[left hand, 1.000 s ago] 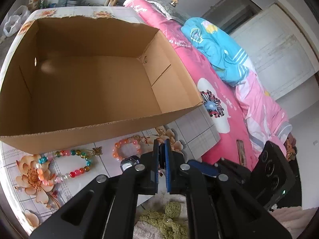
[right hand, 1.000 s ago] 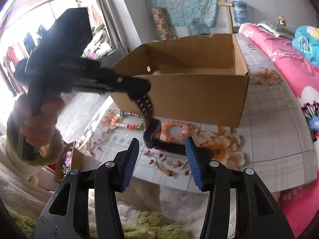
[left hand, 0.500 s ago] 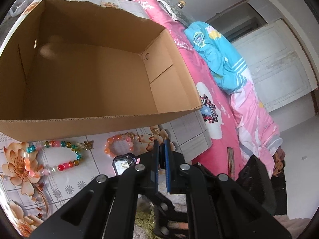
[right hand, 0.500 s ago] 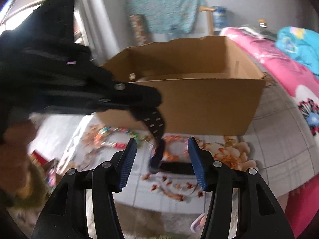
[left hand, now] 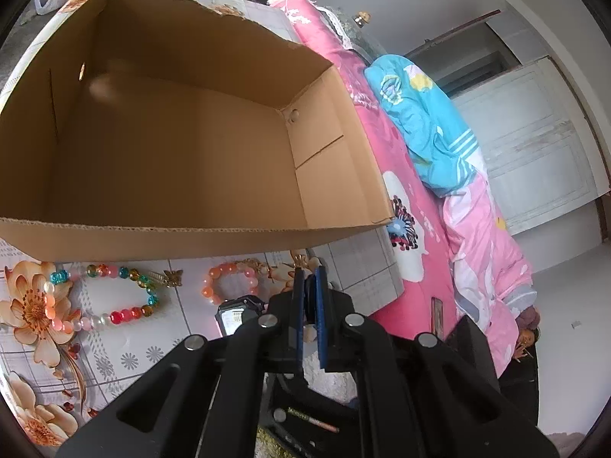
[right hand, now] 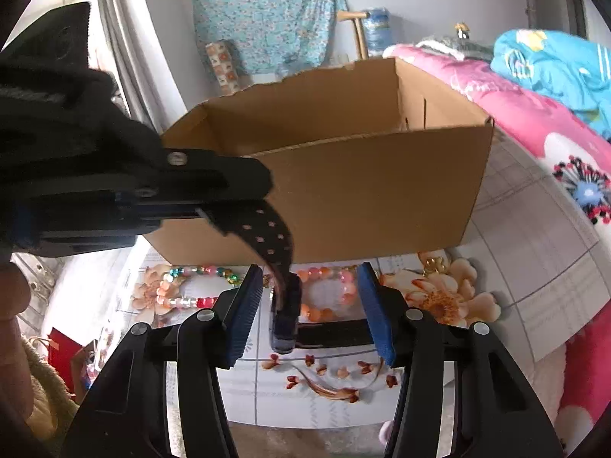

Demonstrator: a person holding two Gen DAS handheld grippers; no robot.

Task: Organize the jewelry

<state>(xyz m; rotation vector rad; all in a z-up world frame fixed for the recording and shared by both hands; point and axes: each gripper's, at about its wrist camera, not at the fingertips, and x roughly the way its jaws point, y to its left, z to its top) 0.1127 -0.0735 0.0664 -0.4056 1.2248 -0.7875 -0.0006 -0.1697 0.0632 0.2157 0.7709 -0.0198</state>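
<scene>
Tabletop (right hand: 534, 267): watch strap (right hand: 273, 233) in left tongs (right hand: 263, 194), right view only.

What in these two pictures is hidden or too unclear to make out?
- Watch: in the left wrist view the left gripper covers all but a corner of its face, too small to read.
- Cardboard box: in the right wrist view its near wall hides the floor inside.
- Pink bead bracelet: the watch and its strap cover part in the right wrist view.
- Person's hand: cut off by the right wrist view's left edge.
</scene>
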